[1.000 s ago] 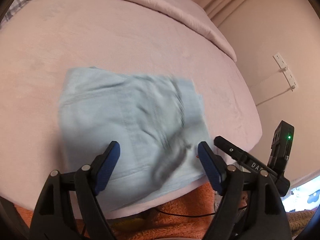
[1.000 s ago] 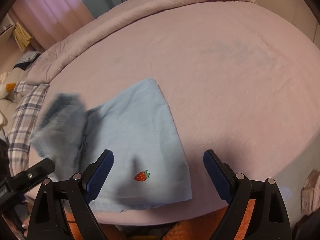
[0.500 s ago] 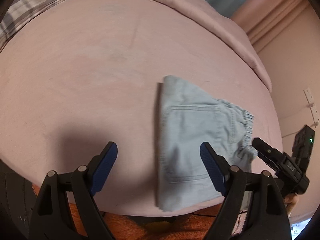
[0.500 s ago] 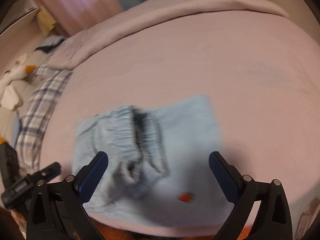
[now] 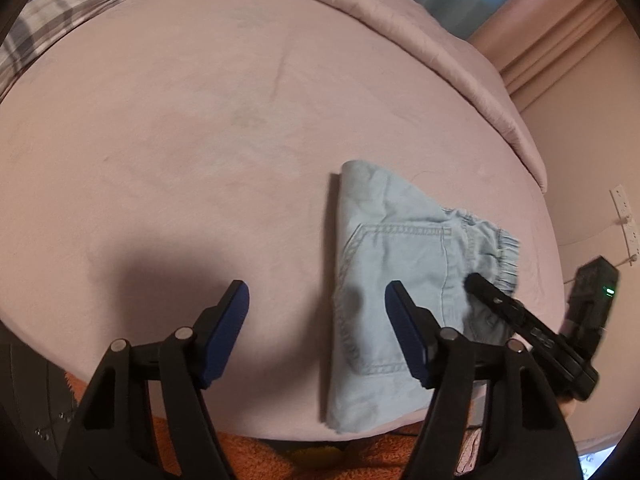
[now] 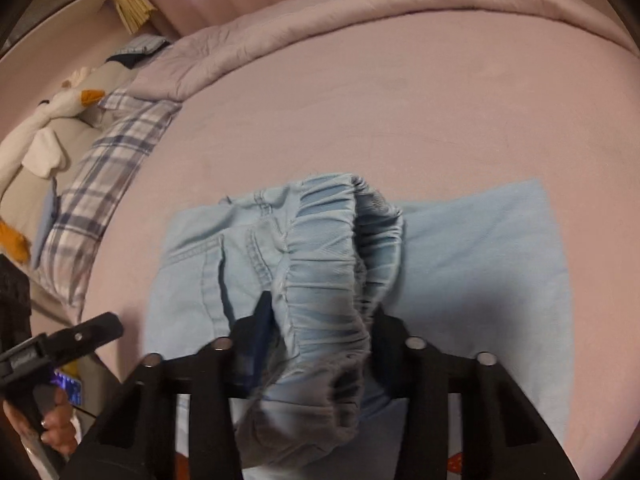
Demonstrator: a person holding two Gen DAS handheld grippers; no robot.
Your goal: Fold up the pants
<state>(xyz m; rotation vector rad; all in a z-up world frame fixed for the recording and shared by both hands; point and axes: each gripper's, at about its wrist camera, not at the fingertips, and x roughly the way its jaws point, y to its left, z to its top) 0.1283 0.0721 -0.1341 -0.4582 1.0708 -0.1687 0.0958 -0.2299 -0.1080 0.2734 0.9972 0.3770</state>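
Pinching the light-blue denim pants (image 6: 460, 264) by their elastic waistband, my right claw (image 6: 320, 320) had just clamped shut for another fold; left claw (image 5: 316, 300) hung open.

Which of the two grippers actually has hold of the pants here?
The right gripper: its fingers are shut on the elastic waistband of the pants. The left gripper is open over the bed, holding nothing.
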